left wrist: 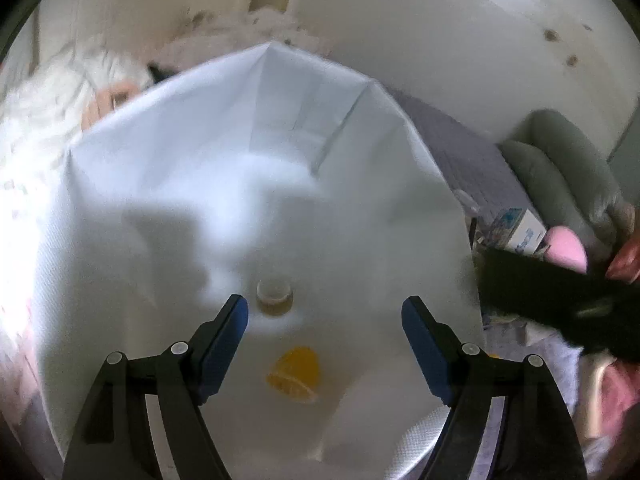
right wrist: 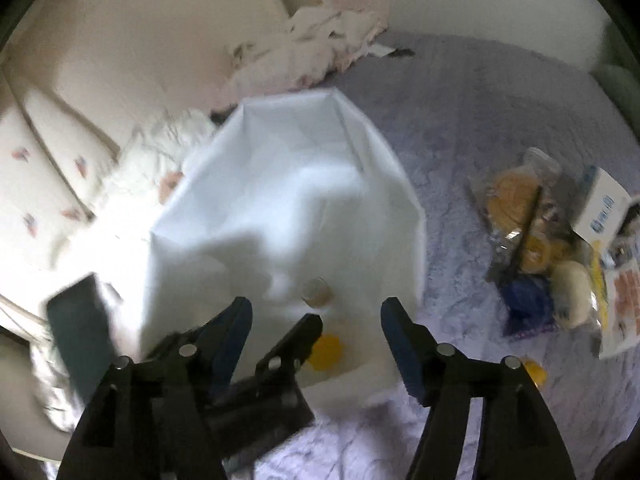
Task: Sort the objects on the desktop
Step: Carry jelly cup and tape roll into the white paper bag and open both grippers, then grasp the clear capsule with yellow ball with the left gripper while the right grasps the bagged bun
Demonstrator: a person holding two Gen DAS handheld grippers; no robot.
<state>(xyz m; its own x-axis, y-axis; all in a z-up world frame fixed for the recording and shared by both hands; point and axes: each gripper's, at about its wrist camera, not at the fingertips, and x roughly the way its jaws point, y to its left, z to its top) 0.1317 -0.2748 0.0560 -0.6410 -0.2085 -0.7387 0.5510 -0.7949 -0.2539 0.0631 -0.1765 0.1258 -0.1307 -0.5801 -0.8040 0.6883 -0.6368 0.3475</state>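
Yellow piece (left wrist: 294, 374) in white box (left wrist: 160, 168), below and between the wide, empty left jaws, right jaws also wide.

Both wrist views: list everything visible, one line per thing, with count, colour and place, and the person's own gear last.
white box: one, open-topped, on the bedspread.
small jar: one, pale and clear, inside the box.
yellow piece: one, inside the box, nearer than the jar; too blurred to name.
purple bedspread: one, under the box.
clear bag of items: one, yellow, blue and cream contents, right of the box.
printed carton: one, white and blue, beside the bag.
left gripper: black, blue pads, jaws open over the box, empty.
right gripper: same colours, jaws open, empty.
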